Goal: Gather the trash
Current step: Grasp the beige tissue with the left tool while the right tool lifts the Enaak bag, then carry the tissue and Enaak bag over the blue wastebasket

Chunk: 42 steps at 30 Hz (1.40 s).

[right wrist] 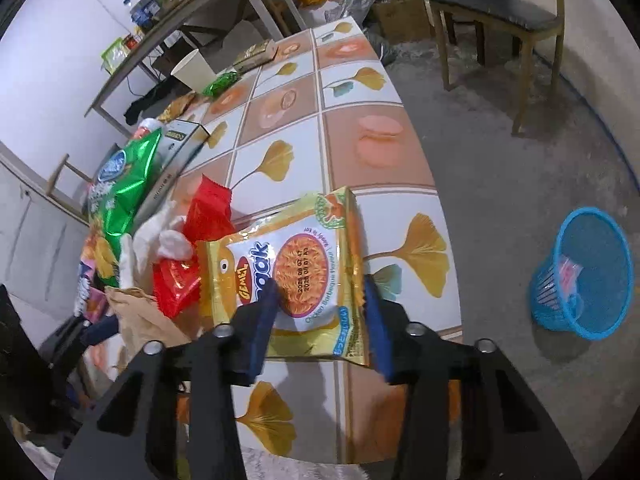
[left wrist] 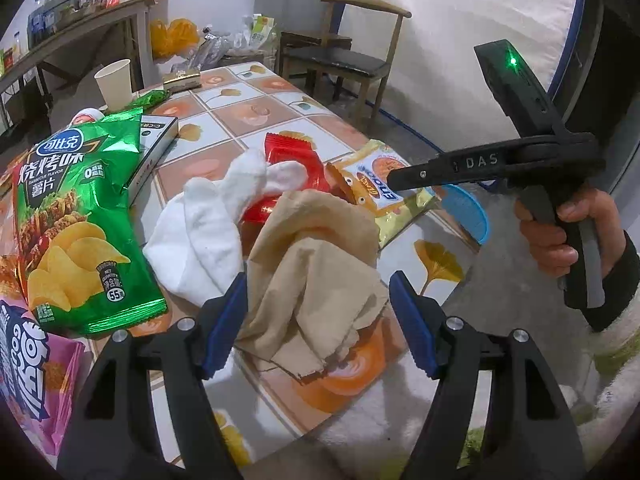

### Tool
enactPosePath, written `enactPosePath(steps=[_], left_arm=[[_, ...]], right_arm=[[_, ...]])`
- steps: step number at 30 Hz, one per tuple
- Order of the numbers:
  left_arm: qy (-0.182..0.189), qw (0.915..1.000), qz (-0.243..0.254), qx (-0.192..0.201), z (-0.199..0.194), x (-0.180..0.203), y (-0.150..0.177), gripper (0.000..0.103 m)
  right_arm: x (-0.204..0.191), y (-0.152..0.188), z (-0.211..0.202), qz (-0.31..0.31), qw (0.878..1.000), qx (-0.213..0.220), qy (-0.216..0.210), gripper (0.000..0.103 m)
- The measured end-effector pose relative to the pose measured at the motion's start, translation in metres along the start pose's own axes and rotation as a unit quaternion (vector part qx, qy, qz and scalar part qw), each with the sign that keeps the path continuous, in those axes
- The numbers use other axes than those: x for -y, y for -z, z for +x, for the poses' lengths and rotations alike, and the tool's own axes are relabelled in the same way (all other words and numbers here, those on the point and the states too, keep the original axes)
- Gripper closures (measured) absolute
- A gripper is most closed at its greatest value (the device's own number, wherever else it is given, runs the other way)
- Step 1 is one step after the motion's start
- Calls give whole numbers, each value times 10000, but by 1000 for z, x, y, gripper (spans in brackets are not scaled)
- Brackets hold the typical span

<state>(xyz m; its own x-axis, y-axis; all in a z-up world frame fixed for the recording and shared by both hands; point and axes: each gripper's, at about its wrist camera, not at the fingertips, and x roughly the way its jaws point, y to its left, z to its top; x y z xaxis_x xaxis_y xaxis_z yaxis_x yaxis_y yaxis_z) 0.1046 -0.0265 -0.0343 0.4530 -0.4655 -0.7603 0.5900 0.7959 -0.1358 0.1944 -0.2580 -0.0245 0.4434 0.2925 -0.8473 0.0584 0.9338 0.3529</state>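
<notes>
Hovering over the patterned table (left wrist: pixel 256 120), my left gripper (left wrist: pixel 320 320) has its blue-padded jaws spread wide around a crumpled brown paper napkin (left wrist: pixel 316 264); the left pad is right at the paper's edge, the right pad stands clear of it, and nothing is gripped. Just beyond the napkin lies a wad of white tissue (left wrist: pixel 204 232), partly over a red wrapper (left wrist: pixel 292 172). A green chip bag (left wrist: pixel 80 224) rests to the left, leaning on a flat box (left wrist: pixel 156 148), with a pink packet (left wrist: pixel 32 360) nearer me.

My right gripper (right wrist: pixel 320 320) sits low over the yellow noodle snack packet (right wrist: pixel 296 276) near the table's edge. Its jaws stand at a middling gap, one pad over the packet's face and the other at its right edge; I cannot tell whether they pinch it.

On the floor, well apart from the table, a blue basket (right wrist: pixel 588 272) holds some scraps.
</notes>
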Motion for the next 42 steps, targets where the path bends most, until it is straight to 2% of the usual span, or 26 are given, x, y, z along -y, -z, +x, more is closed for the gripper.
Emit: enactPosePath(steps=[3, 7, 12, 16, 19, 22, 24, 25, 26, 27, 28, 30, 32, 37, 42], left_arm=[[-29, 10000, 22, 4, 0, 1, 1, 36], [-67, 10000, 26, 46, -1, 2, 2, 36], [-394, 9982, 355, 265, -10, 12, 5, 36], [-584, 9936, 881, 394, -14, 29, 11, 36], [-712, 9898, 1188, 347, -9, 39, 14, 37], [-890, 9879, 1267, 100, 7, 41, 15, 48], [-924, 9891, 1142, -120, 16, 37, 15, 58], [-894, 9901, 1066, -156, 18, 34, 15, 59], [-838, 9917, 964, -136, 18, 31, 14, 63], [-777, 9930, 865, -187, 18, 28, 12, 71], [-803, 9930, 843, -200, 18, 26, 11, 75], [-885, 9924, 821, -219, 17, 23, 9, 88], [-823, 9941, 683, -184, 12, 19, 7, 94], [-526, 9983, 239, 50, -12, 7, -4, 97], [18, 9987, -371, 359, -39, -9, -24, 97]], right_arm=[[-2, 1, 0, -88, 9999, 13, 122, 77], [-7, 4, 0, -259, 9992, 46, 312, 82], [-5, 7, -7, -150, 9993, 193, 289, 92], [3, 5, -22, 55, 9990, 409, 169, 93], [10, 5, -32, 203, 9985, 507, 76, 93], [17, 7, -37, 318, 9980, 548, -2, 93], [19, 8, -40, 380, 9977, 556, -64, 93], [20, 9, -40, 396, 9976, 558, -81, 93], [21, 10, -41, 415, 9975, 564, -91, 93], [22, 11, -41, 431, 9974, 571, -94, 93], [23, 12, -41, 459, 9972, 578, -111, 93], [27, 14, -42, 521, 9967, 596, -169, 93], [29, 15, -43, 574, 9962, 607, -229, 93], [33, 17, -48, 662, 9948, 671, -373, 93], [35, 19, -54, 659, 9942, 729, -439, 93]])
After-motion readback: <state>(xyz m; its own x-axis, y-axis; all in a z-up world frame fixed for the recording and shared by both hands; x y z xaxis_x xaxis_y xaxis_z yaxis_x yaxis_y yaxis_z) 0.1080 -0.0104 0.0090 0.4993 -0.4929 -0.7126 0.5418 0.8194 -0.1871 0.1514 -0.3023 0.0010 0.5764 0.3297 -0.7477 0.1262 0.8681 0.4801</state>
